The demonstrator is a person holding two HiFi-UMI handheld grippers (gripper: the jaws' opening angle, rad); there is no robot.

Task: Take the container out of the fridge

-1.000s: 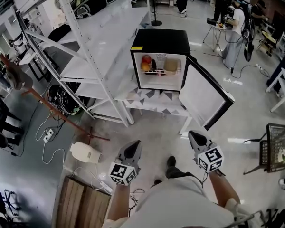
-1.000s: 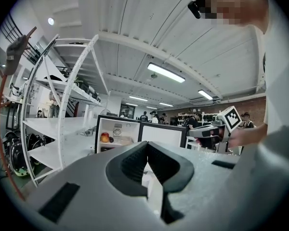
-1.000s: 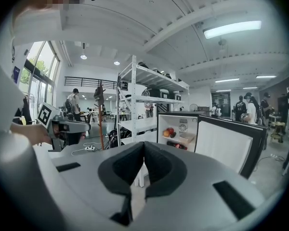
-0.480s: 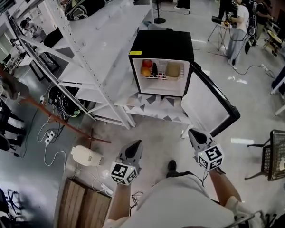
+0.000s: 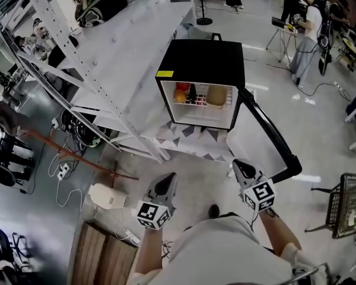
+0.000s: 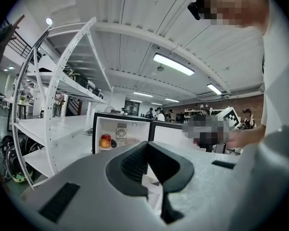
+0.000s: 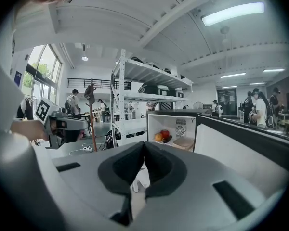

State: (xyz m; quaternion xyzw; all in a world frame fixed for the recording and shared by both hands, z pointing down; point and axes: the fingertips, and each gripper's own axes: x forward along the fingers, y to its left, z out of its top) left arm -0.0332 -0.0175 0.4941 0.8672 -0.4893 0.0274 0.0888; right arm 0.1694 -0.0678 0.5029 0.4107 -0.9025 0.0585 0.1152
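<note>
A black mini fridge [image 5: 203, 63] stands on a low white table [image 5: 187, 140] ahead of me, its door [image 5: 269, 138] swung open to the right. On its shelf sit a tan lidded container [image 5: 216, 95] at the right and red and orange fruit [image 5: 181, 94] at the left. The right gripper view shows the same container [image 7: 186, 142] beside the fruit [image 7: 161, 136]. My left gripper [image 5: 168, 180] and right gripper [image 5: 240, 167] hang side by side well short of the fridge, both shut and empty. In their own views the left gripper [image 6: 147, 147] and right gripper [image 7: 144, 146] point at the fridge.
A tall white shelving rack [image 5: 101, 70] runs along the left of the fridge. On the floor lie a white appliance [image 5: 107, 194], a power strip [image 5: 62, 170] and a wooden pallet [image 5: 104, 257]. A wire-mesh chair [image 5: 347, 203] stands at the right. People work at the far right [image 5: 308, 22].
The view has moved closer to the fridge, which now sits nearer the middle and is seen more from above. Both grippers stay shut in the same pose.
</note>
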